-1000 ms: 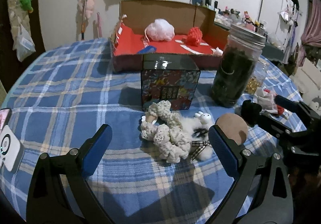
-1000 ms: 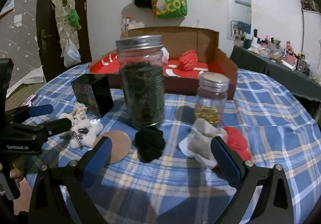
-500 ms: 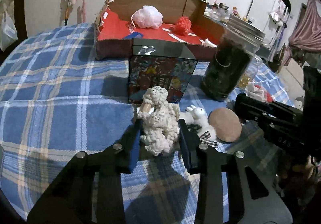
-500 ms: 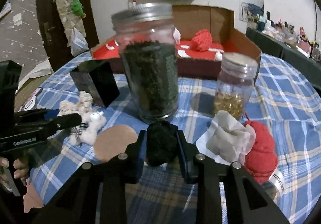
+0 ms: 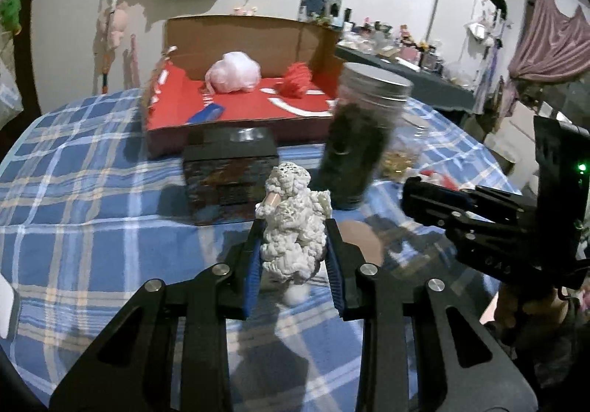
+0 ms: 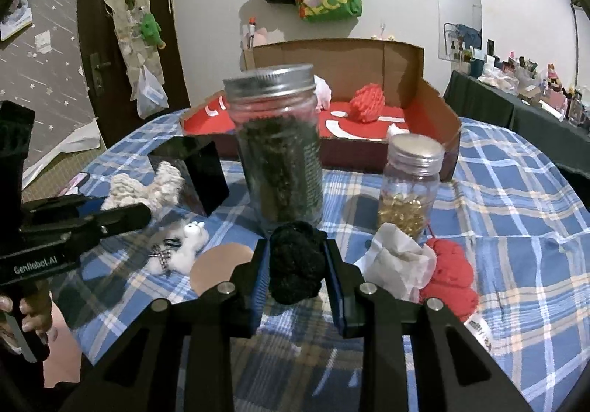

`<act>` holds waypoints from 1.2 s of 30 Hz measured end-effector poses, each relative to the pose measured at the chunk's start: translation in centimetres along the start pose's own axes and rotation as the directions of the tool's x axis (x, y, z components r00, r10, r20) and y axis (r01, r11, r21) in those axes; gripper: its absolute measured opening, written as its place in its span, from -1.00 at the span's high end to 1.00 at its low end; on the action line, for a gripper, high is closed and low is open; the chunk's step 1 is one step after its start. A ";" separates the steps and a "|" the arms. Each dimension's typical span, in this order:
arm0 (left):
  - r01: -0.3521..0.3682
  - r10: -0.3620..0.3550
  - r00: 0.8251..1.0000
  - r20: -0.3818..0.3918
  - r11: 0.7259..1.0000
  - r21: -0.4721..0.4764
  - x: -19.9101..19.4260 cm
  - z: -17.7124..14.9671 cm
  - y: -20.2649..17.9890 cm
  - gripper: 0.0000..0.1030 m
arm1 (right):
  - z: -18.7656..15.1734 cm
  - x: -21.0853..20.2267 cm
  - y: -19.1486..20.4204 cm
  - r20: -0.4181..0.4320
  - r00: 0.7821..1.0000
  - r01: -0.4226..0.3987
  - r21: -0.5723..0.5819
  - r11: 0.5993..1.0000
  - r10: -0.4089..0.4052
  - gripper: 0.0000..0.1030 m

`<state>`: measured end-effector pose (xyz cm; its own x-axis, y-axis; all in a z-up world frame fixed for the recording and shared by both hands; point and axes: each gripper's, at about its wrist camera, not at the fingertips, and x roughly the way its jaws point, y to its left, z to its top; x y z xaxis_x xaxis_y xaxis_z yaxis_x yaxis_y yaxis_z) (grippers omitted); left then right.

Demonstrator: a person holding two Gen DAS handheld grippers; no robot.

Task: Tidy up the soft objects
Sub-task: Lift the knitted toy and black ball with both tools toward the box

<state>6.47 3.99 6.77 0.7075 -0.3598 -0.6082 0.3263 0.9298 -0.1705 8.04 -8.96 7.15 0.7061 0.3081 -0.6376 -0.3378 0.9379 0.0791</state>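
Note:
My left gripper point(image 5: 293, 246) is shut on a cream crocheted scrunchie point(image 5: 293, 227) and holds it above the plaid tablecloth; it also shows in the right wrist view point(image 6: 143, 187). My right gripper point(image 6: 297, 264) is shut on a black fuzzy scrunchie point(image 6: 295, 260), lifted just in front of the big jar. A red-lined cardboard box point(image 5: 239, 109) at the back holds a pink puff point(image 5: 234, 72) and a red scrunchie point(image 5: 298, 78). A white plush bunny point(image 6: 184, 246), a red knit piece point(image 6: 448, 279) and a grey cloth point(image 6: 398, 260) lie on the table.
A tall jar of dark leaves point(image 6: 278, 153) and a small jar of yellow capsules point(image 6: 409, 187) stand between me and the box. A black tin point(image 5: 230, 176) stands left of the big jar. A brown round coaster point(image 6: 221, 264) lies by the bunny.
Both grippers, which closed on their scrunchies half a second ago, have lifted them off the table. The bunny stays on the cloth.

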 end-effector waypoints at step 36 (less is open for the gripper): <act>0.086 -0.086 0.996 -0.019 0.995 0.041 1.0 -0.4 -3.9 0.44 | -0.6 -2.1 -0.7 0.022 0.999 -0.024 0.003 1.000 0.024 0.40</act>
<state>5.64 0.02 6.56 0.6652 -0.4367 -0.6057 0.4118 0.8912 -0.1902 6.43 -10.36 7.93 0.7110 0.3341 -0.6188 -0.3530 0.9306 0.0969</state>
